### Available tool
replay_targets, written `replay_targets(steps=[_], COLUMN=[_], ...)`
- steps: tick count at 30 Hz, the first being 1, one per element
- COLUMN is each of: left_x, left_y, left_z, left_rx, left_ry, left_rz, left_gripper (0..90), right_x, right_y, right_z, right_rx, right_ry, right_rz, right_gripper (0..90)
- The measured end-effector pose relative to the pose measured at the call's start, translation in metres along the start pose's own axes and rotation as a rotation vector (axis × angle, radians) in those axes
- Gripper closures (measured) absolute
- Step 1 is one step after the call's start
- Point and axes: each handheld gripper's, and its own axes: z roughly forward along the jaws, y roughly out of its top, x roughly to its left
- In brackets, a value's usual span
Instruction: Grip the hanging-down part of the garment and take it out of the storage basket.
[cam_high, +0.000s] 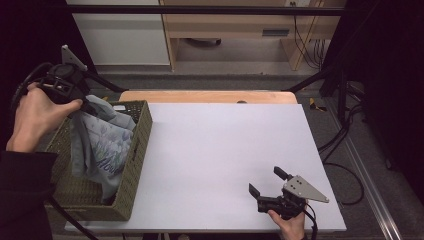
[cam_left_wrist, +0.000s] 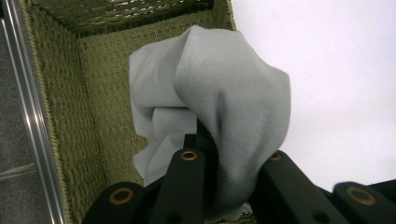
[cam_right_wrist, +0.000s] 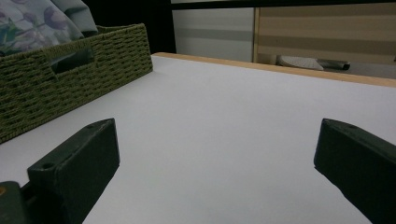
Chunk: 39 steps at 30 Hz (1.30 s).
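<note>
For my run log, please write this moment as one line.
left gripper: shut on grey cloth, over woven basket | right gripper: open, low over white table

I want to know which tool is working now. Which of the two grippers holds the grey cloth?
The left gripper, above the woven basket: its fingers are shut on the grey cloth. The right gripper rests open on the white table, holding nothing.
</note>
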Motion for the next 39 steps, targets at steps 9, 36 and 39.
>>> replay_targets(steps=[9, 36, 39], left_x=[-0.003, -0.001, -0.001], left_y=[0.001, 0.002, 0.003], left_z=[-0.018, -0.033, -0.032], left_rx=[-0.024, -0.031, -0.03], left_ry=[0.003, 0.019, 0.017], left_rz=[0.007, 0.007, 0.01], left_gripper=[84.5, 84.4, 84.4], right_x=[0.008, 0.108, 0.114], right_y=[0.008, 0.074, 0.076], right_z=[0.007, 0.104, 0.111], right_rx=[-0.001, -0.044, -0.04], right_ry=[0.03, 0.327, 0.338], right_rz=[-0.012, -0.061, -0.067], right_gripper=[0.4, 2.0, 2.0])
